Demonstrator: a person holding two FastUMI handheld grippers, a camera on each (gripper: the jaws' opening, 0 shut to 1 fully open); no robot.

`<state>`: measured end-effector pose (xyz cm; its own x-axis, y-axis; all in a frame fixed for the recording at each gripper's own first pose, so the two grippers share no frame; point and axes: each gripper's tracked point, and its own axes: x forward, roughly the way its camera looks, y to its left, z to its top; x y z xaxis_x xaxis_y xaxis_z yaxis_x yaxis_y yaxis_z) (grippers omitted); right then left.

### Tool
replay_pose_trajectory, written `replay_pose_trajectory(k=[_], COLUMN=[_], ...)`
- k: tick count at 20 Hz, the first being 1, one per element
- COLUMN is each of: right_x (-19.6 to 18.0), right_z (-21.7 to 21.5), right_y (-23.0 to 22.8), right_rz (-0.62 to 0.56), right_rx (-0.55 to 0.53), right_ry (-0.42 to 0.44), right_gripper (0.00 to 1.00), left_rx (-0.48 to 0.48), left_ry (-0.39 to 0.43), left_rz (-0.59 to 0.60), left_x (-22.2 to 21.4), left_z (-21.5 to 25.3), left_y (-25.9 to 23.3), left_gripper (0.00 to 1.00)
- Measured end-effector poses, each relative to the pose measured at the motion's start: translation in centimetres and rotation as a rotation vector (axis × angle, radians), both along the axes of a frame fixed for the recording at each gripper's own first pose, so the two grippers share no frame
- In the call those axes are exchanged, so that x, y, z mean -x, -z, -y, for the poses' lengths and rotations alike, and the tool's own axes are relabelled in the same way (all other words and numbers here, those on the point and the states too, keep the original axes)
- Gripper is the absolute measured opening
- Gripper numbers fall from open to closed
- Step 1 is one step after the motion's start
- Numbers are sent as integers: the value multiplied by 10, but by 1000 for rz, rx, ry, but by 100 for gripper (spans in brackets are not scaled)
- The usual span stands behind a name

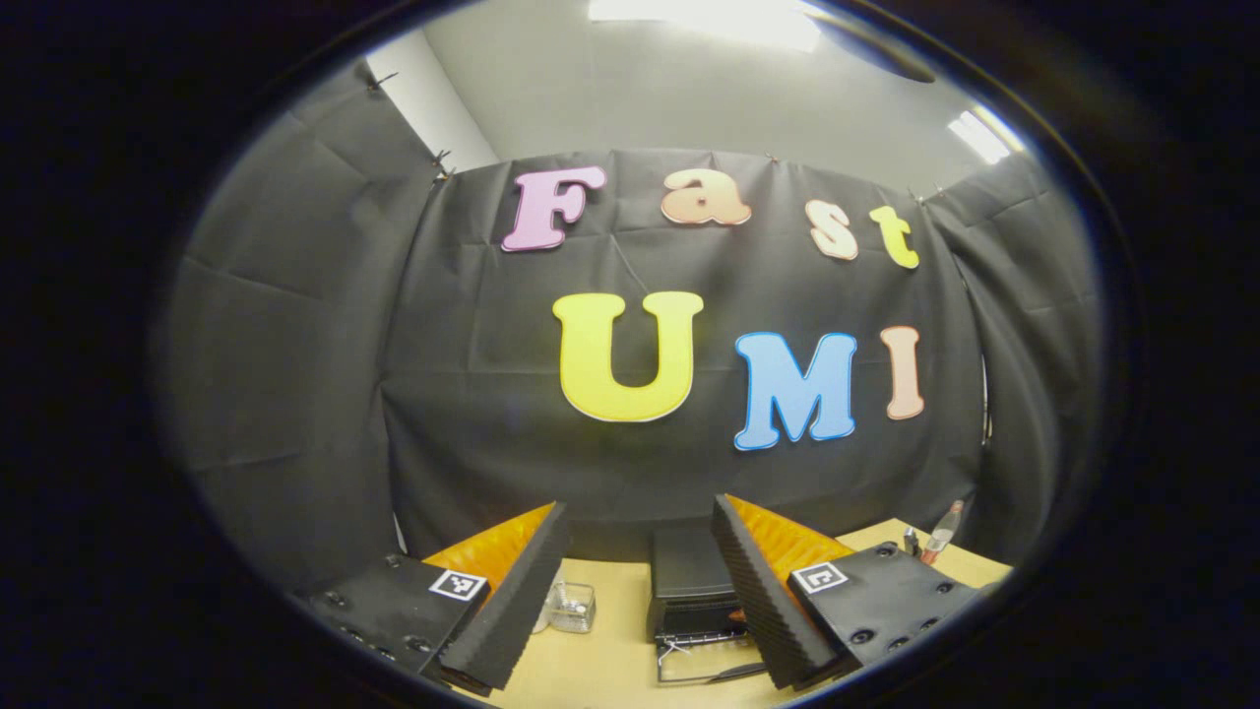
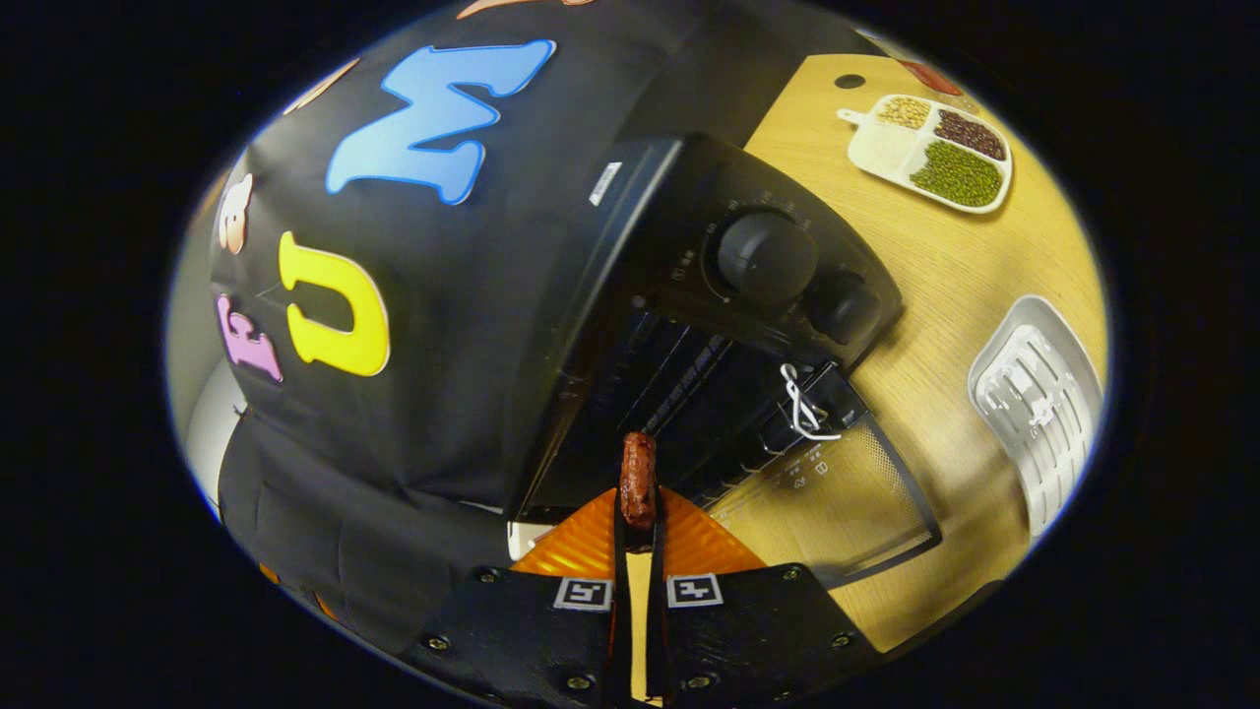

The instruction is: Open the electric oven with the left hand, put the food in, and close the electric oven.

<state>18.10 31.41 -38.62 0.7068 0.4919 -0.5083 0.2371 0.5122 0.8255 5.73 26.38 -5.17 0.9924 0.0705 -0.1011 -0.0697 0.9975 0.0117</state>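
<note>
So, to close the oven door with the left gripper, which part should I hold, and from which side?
Take the oven door at its far free edge, opposite the hinge. It lies folded down flat on the table, so come from the front with the open left gripper and get under that edge. The white cord near the hinge gives less leverage.

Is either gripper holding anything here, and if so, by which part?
The right gripper holds a sausage, pinched at its near end, the rest pointing at the open oven. The left gripper is open, holding nothing.
</note>
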Motion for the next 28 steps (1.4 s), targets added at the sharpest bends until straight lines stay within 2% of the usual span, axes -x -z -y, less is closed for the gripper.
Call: replay_pose_trajectory(k=[1,5,6,8,12,14,16,18,19,22,23,28], right_x=[-6,-36,-43,-55,-64,-55,-52,-47,-43,-28,-25,-8], right_z=[2,-2,-4,-4,-5,-4,-4,-2,-1,9,16,57], right_y=[7,20,23,26,41,49,46,40,39,32,25,-17], right_rz=[-11,4,11,8,-32,-81,-86,-84,-87,-86,-49,100], right_rx=[8,-25,-26,-40,-12,52,64,82,116,271,328,615], right_ry=[43,165,179,223,272,252,237,216,197,103,77,-1], right_gripper=[6,6,6,8,16,19,29,45,58,66,71,72], left_rx=[1,-7,-7,-9,-3,2,4,6,10,21,23,27], left_ry=[-3,-15,-16,-23,-33,-32,-26,-19,-12,7,14,48], left_rz=[-3,-39,-46,-58,-67,-65,-63,-63,-64,-68,-69,-92], left_x=[-2,-6,-7,-10,-16,-19,-22,-26,-27,-30,-32,-34], left_z=[-5,-21,-25,-32,-41,-41,-39,-35,-32,-20,-15,11], left_y=[3,17,20,24,30,30,33,35,36,40,41,57], left_gripper=[100,100,97,100,100,100,100,100,100,100,100,100])
